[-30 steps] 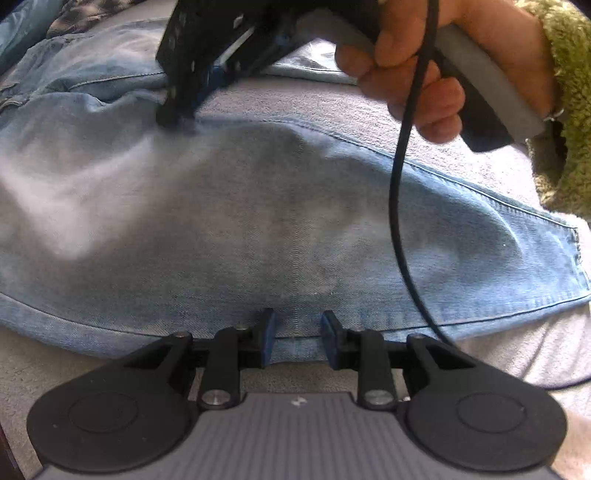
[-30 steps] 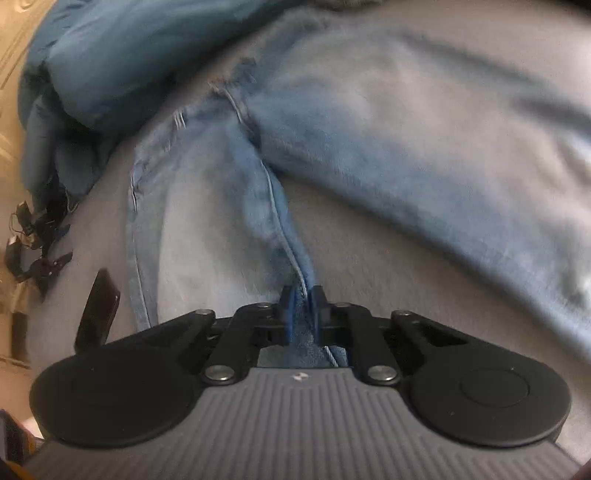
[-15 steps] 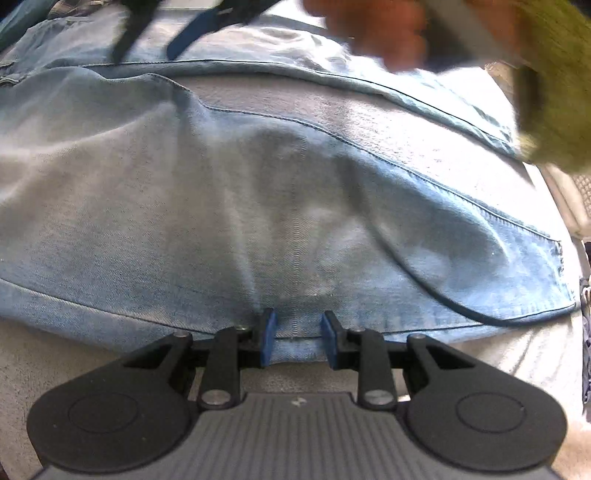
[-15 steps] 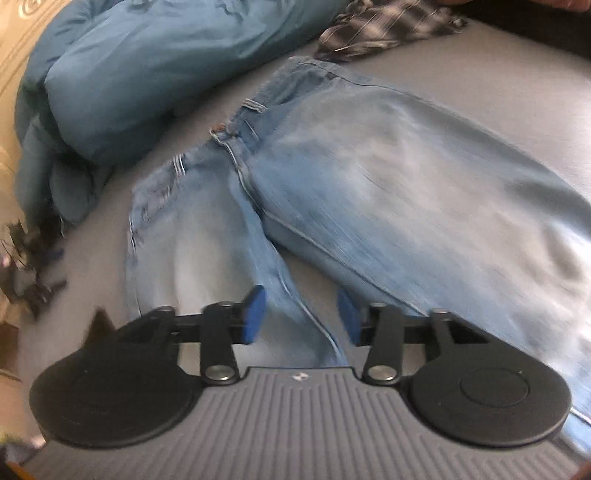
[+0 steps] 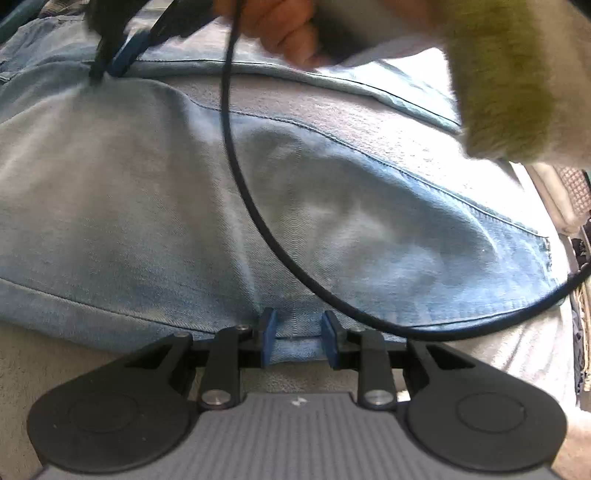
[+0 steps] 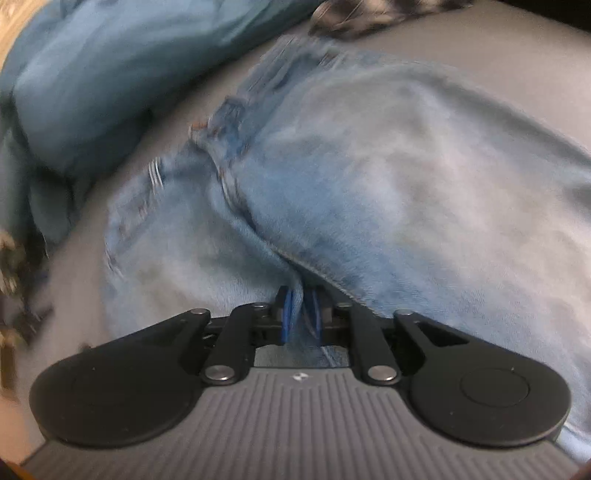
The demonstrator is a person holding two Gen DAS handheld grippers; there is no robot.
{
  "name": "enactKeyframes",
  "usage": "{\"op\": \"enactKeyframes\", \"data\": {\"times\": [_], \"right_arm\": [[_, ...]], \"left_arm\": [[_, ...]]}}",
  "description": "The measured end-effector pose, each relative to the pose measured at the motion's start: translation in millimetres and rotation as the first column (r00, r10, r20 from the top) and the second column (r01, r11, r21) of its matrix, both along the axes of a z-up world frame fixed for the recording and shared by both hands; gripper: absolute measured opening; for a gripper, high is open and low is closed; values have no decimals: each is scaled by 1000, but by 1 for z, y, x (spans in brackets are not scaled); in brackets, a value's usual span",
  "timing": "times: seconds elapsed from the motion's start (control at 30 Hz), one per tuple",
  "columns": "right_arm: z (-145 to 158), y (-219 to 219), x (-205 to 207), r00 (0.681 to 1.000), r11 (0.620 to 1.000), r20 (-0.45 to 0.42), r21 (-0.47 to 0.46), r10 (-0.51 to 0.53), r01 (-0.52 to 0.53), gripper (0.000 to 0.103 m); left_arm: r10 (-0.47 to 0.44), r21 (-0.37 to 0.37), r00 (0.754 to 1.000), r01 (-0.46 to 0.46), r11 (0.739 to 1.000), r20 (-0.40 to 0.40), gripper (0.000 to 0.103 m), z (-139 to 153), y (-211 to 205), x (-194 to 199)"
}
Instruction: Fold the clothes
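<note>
1. A pair of light-blue jeans (image 5: 155, 206) lies spread across a grey fabric surface (image 5: 317, 110), one leg running along the near edge in the left wrist view and the other leg along the far side.
2. The left gripper (image 5: 298, 343) sits at the near hem of the leg, its blue fingers (image 5: 266, 339) parted, with the denim edge lying between them but not pinched.
3. The right gripper (image 6: 300, 312) is clenched on a fold of the jeans at the inner seam where the two legs meet; denim bunches between its blue fingers (image 6: 283, 314).
4. In the left wrist view, that right gripper appears at the far left, tips down on the cloth, gripped by a hand (image 5: 284, 26) in a fuzzy green sleeve (image 5: 509, 77).
5. A black cable (image 5: 236, 177) loops from the hand down over the leg toward the right edge.
6. A blue jacket (image 6: 110, 74) is heaped beside the waistband, and a plaid garment (image 6: 369, 14) lies beyond it; both are blurred.
</note>
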State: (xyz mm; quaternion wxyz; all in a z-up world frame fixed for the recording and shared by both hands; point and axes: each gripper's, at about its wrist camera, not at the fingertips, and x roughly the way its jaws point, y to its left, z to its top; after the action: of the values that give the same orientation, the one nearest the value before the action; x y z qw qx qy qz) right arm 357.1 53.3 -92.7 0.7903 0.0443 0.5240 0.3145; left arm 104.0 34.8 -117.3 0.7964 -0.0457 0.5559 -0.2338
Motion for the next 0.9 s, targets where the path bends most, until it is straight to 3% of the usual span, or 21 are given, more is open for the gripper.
{"op": "enactKeyframes", "data": {"times": [0.07, 0.13, 0.27, 0.33, 0.37, 0.47, 0.63, 0.73, 0.8, 0.9], "right_arm": [[22, -6, -7, 999, 1000, 44, 0, 9, -9, 16], [33, 1, -14, 993, 995, 65, 0, 95, -95, 16], [7, 37, -9, 974, 974, 62, -61, 220, -216, 14], [-16, 52, 5, 979, 975, 59, -116, 196, -188, 8], [-21, 52, 14, 987, 983, 28, -94, 160, -157, 7], [-6, 48, 13, 991, 990, 11, -41, 133, -132, 13], [12, 78, -14, 946, 947, 38, -28, 322, -321, 13], [-8, 126, -7, 917, 919, 73, -80, 392, -386, 13], [-22, 149, 12, 936, 939, 83, -81, 341, -335, 13], [-16, 164, 42, 969, 971, 77, 21, 234, -237, 13]], "left_arm": [[1, -3, 1000, -1, 1000, 3, 28, 1, 1, -1], [3, -5, 1000, -3, 1000, 5, 28, 2, 2, -2], [6, -11, 1000, -5, 1000, 11, 30, 3, 5, -4], [7, -13, 1000, -7, 1000, 14, 31, 4, 6, -5], [8, -15, 1000, -8, 1000, 15, 31, 5, 6, -5], [23, -30, 1000, -23, 999, 14, 33, 4, 9, -6], [41, -45, 999, -40, 998, 17, 34, -1, 2, -6], [32, -35, 999, -31, 999, 39, 35, -12, -13, -7], [35, -32, 998, -34, 999, 50, 36, -12, -14, -9], [41, -38, 998, -39, 998, 52, 36, -11, -13, -9]]}}
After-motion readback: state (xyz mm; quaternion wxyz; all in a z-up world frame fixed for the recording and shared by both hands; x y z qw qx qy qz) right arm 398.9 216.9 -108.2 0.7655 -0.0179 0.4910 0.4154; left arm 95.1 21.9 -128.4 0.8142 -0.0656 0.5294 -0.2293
